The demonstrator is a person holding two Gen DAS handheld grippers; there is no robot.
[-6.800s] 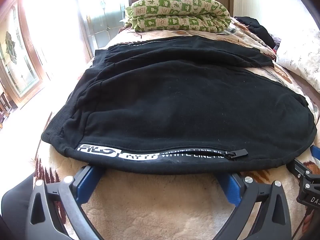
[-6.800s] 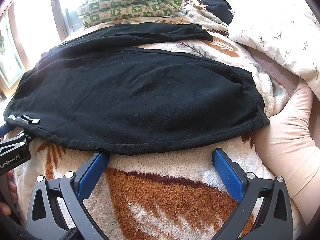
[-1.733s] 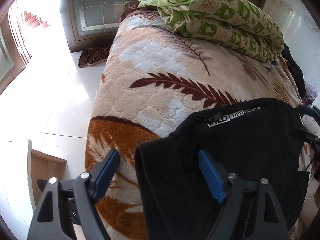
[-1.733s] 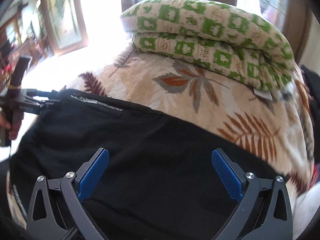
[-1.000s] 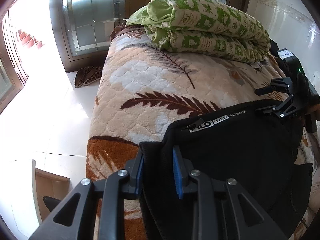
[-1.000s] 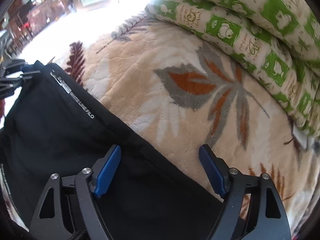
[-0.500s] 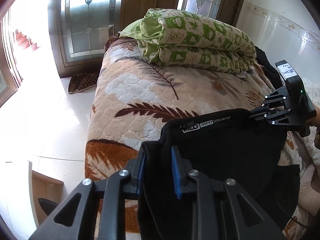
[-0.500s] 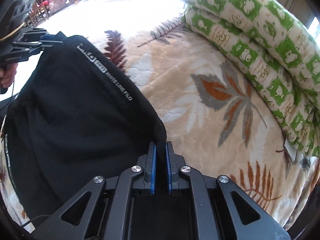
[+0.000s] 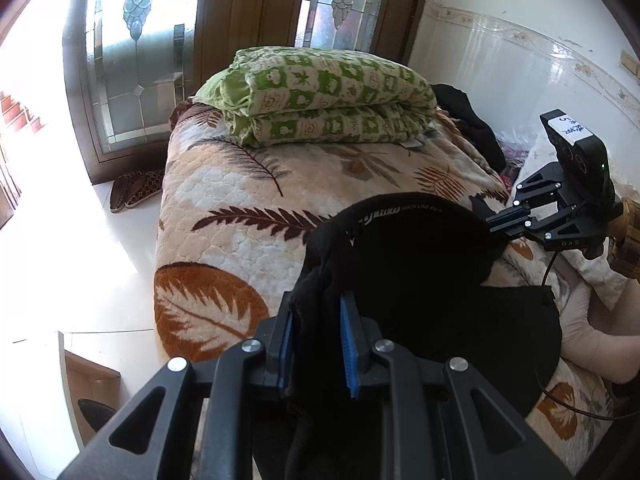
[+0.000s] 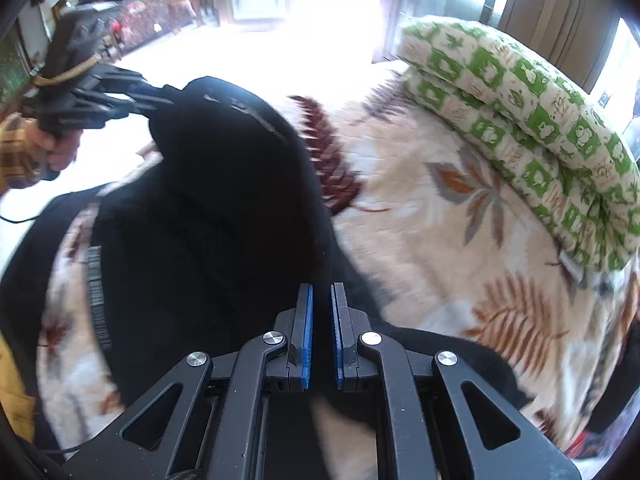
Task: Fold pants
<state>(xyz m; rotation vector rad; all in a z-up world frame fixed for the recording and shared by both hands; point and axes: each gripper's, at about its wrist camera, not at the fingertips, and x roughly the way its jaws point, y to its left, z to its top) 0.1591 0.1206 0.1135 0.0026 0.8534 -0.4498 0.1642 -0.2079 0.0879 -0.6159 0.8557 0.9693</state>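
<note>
The black pants (image 9: 416, 264) with a white printed stripe are lifted off the leaf-patterned blanket (image 9: 240, 200) and hang between both grippers. My left gripper (image 9: 316, 344) is shut on a bunched corner of the pants. My right gripper (image 10: 321, 324) is shut on the opposite corner; it also shows in the left wrist view (image 9: 496, 224) at the pants' right edge. The pants (image 10: 224, 208) fill the middle left of the right wrist view, where the left gripper (image 10: 160, 94) pinches their far corner. The lower part of the pants still lies on the bed.
A folded green-and-white quilt (image 9: 324, 96) lies at the far end of the bed. A dark garment (image 9: 468, 120) sits beside it by the white wall. Slippers (image 9: 132, 188) lie on the floor left of the bed. A white pillow (image 9: 592, 272) is at the right.
Both grippers have raised the pinched corners of the pants higher, pulling more cloth off the blanket. The right wrist view has swung and blurred.
</note>
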